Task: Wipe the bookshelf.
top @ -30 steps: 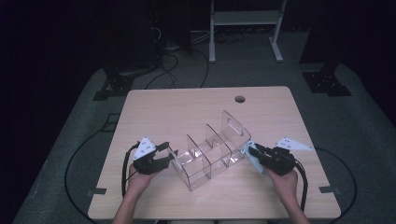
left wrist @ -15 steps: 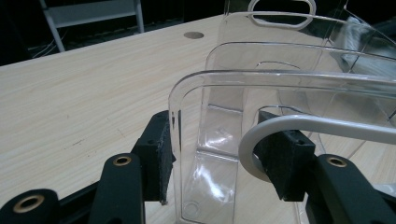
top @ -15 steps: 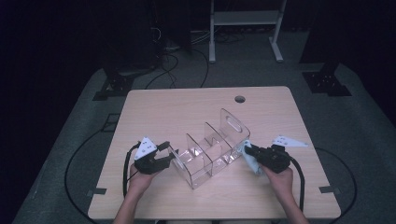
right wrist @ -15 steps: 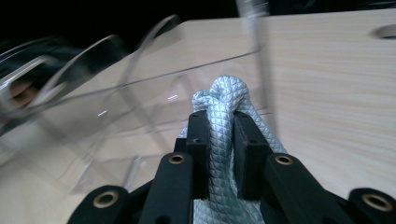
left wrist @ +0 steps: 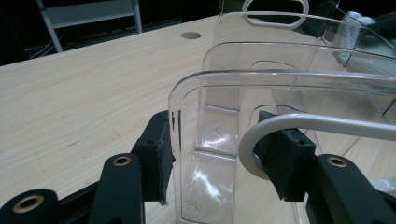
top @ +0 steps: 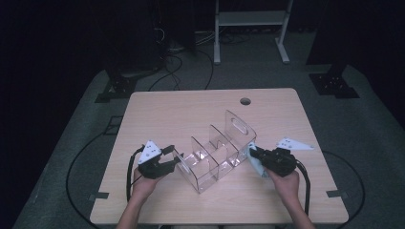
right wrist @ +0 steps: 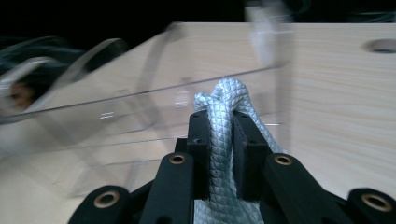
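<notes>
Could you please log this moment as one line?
left gripper: shut on organizer wall | right gripper: shut on cloth beside organizer | table

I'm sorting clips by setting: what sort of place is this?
Likely a recording studio or lab, not a home: a lone wooden table on grey floor, dark surroundings, cables and stand bases behind it, a metal frame at the back.

- High view: from above the person's side, looking forward and down over the whole desk (top: pixel 200 109).
- Both gripper views: close, low, along their tongs.
- All share the clear organizer (top: pixel 217 150).
</notes>
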Available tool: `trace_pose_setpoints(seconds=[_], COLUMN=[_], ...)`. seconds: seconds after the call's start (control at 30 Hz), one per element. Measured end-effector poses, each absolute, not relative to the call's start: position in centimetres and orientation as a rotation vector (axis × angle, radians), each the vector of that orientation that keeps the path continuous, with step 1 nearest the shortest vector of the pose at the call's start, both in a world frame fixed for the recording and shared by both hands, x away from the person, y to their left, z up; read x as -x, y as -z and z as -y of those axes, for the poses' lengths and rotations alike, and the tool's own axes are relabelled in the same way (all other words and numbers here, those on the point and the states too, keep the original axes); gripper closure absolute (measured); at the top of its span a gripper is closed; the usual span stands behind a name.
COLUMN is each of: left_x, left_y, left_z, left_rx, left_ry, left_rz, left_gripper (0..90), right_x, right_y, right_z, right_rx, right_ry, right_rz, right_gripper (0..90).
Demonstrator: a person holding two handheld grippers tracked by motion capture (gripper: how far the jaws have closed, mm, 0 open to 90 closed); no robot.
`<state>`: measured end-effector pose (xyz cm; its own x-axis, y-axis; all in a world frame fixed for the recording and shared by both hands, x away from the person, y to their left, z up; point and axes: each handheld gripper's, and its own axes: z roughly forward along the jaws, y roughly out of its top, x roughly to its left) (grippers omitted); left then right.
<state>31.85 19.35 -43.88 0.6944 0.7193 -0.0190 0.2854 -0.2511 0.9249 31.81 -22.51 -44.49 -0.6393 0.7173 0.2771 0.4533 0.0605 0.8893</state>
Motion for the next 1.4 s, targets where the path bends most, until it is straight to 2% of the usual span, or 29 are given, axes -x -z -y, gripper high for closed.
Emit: trace_pose_setpoints(seconds=[0.17,0.3,0.4,0.67,0.8,1.4], left_x=[-31.6,-31.6,-31.6,-31.3,-31.3,-31.3], left_y=[43.9,43.8,43.8,43.8,43.8,43.9], left_z=[-19.4,-19.4,-19.2,-19.1,-19.1,-19.0], left_rx=[-1.836,-1.839,-1.841,-1.847,-1.845,-1.836], left_ry=[-0.495,-0.487,-0.487,-0.476,-0.474,-0.481], left_rz=[-0.775,-0.769,-0.767,-0.755,-0.750,-0.756], left_gripper=[47.2,47.1,47.0,47.0,46.9,46.9], right_x=[-30.3,-31.8,-32.0,-30.5,-31.7,-32.2], right_y=[43.6,44.0,44.2,44.1,44.1,44.3], right_z=[21.1,23.8,24.2,22.0,23.8,23.3], right_rx=[-1.091,-1.241,-1.255,-1.108,-1.222,-1.168], right_ry=[-1.579,-1.575,-1.601,-1.521,-1.567,-1.552], right_rz=[-2.168,-2.068,-2.066,-2.179,-2.100,-2.138], right_gripper=[78.7,78.7,78.7,78.7,78.6,78.6])
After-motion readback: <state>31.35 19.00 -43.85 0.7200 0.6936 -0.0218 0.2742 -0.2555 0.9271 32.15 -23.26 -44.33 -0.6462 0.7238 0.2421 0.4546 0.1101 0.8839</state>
